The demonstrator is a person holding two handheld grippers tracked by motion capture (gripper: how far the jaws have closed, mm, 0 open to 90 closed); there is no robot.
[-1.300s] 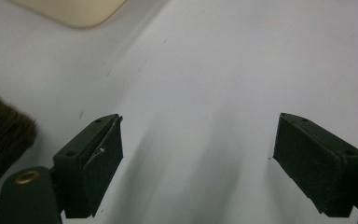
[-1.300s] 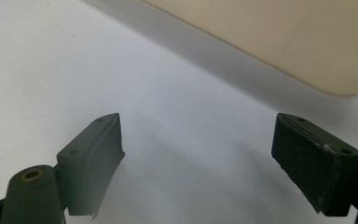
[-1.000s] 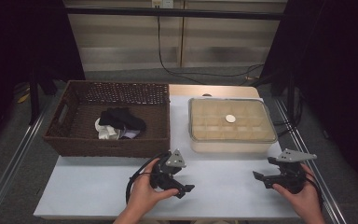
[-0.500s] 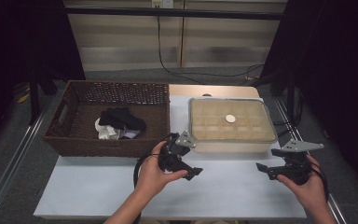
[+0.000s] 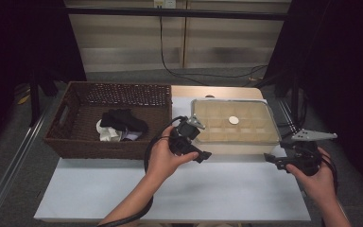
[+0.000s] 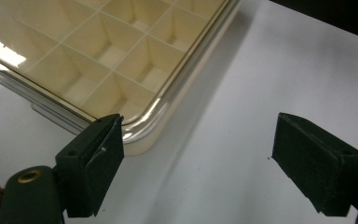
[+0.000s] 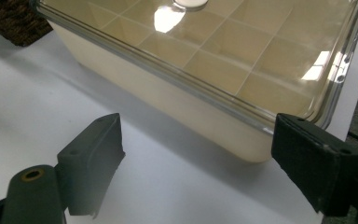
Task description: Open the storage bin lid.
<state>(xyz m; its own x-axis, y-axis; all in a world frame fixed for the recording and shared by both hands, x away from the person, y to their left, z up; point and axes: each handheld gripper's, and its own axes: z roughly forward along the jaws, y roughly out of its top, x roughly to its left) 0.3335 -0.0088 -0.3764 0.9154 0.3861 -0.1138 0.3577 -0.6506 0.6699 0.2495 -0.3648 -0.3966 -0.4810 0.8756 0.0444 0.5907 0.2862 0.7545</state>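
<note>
The work in hand looks like opening the lidded compartment box [image 5: 235, 124], which sits right of centre in the high view on the white table [image 5: 170, 194], and it seems barely begun: the clear lid [image 7: 223, 51] lies flat and seated on the cream body, and nothing is gripped. The left gripper [image 5: 189, 142] hangs at the box's lower left corner, its jaws spread wide and empty; in the left gripper view that rounded corner lies just beside one jaw. The right gripper [image 5: 283, 158] waits at the lower right of the frame, near the box's other front corner, jaws likewise apart around nothing. Still to do, I judge: closing on the lid and lifting it. A wicker basket [image 5: 75, 142] holding dark and white cloths [image 5: 120, 124] stands at centre left, just beside the box, crowding the left hand's approach. A small white disc [image 5: 234, 120] rests on the lid.
</note>
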